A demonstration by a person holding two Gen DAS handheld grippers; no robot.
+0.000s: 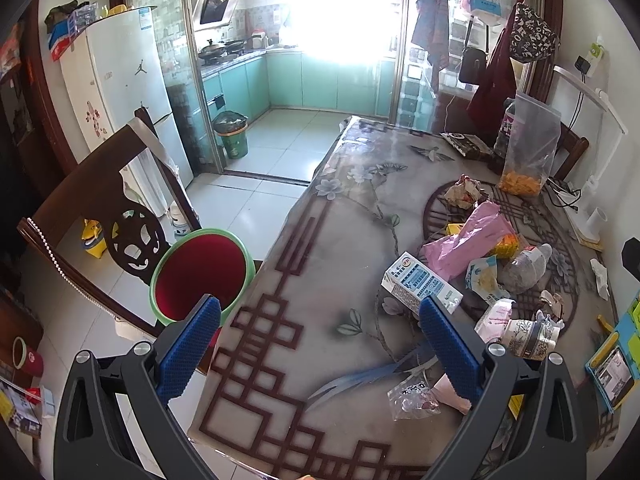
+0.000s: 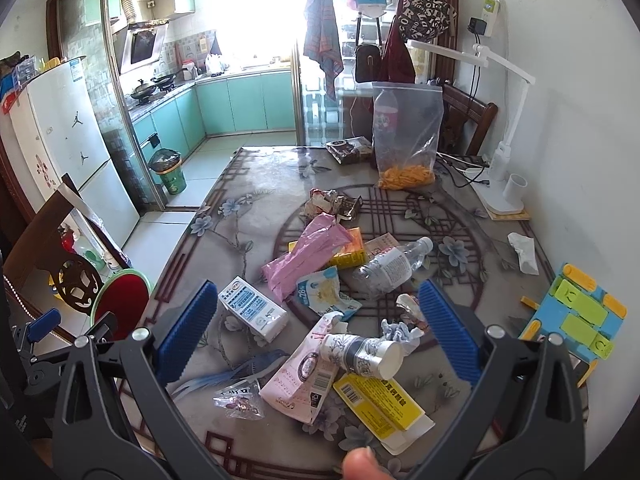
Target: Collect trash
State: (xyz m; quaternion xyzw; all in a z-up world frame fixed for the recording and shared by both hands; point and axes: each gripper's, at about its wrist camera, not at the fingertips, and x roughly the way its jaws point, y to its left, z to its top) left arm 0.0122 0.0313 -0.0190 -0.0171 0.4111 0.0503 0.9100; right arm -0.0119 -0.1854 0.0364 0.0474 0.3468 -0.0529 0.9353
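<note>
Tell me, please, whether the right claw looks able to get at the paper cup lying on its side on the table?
Probably yes. The right claw is open, and the paper cup lies between and just beyond its fingers, resting on top of the pink packet, with nothing over it. The tissue wad beside it might get caught.

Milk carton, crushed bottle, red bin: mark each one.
milk carton (image 2: 253, 309), right wrist view, on its printed top face.
crushed bottle (image 2: 390, 266), right wrist view, on its white label.
red bin (image 1: 200, 276), left wrist view, on its red inner lining.
</note>
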